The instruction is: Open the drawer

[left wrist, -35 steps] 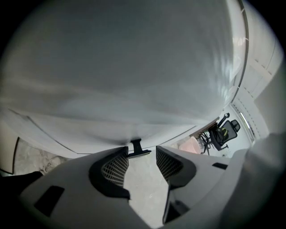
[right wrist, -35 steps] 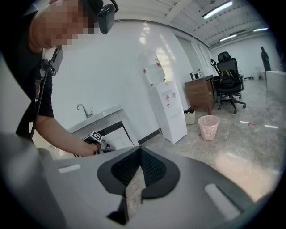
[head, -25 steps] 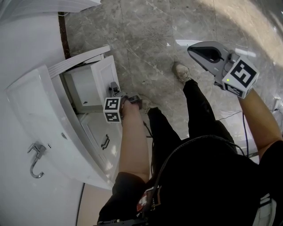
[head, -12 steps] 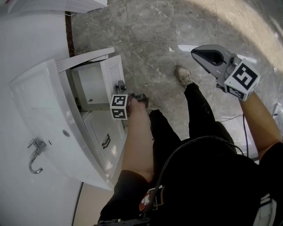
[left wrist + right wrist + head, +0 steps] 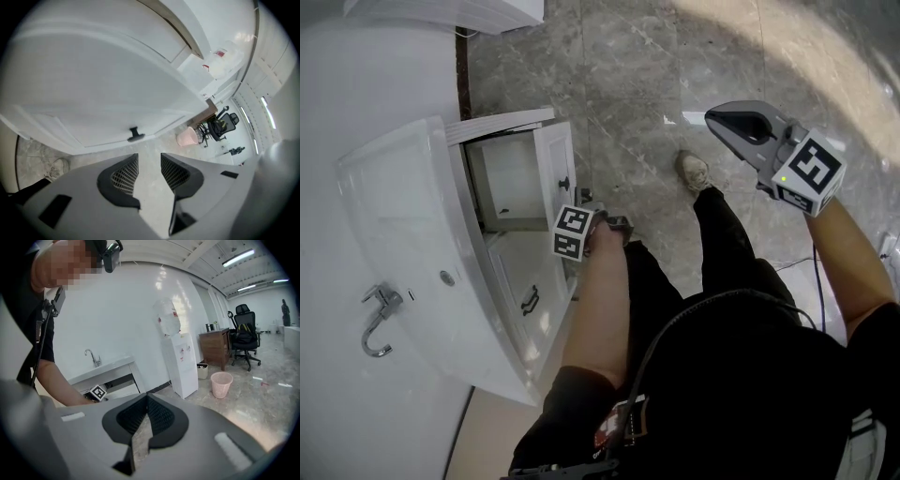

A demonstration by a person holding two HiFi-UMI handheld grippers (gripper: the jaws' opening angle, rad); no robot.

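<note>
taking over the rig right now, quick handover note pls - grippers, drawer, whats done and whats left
Left gripper: open and empty, just short of the drawer handle, not touching it.
Right gripper: shut, empty, held up over the floor, away from the work.
Top drawer: pulled out from under the sink counter; lower drawer closed.
Done: drawer is open.
Left: probably only drawing the grippers clear, unless it should come out further.

The drawer (image 5: 511,178) was set out from under the tabletop (image 5: 403,216), above a lower panel (image 5: 520,281). A faucet (image 5: 377,319) was mounted on the tabletop. The left gripper (image 5: 586,202) was placed just beside the drawer's knob (image 5: 565,183), the right gripper (image 5: 717,114) well apart, over the floor (image 5: 628,75).
</note>
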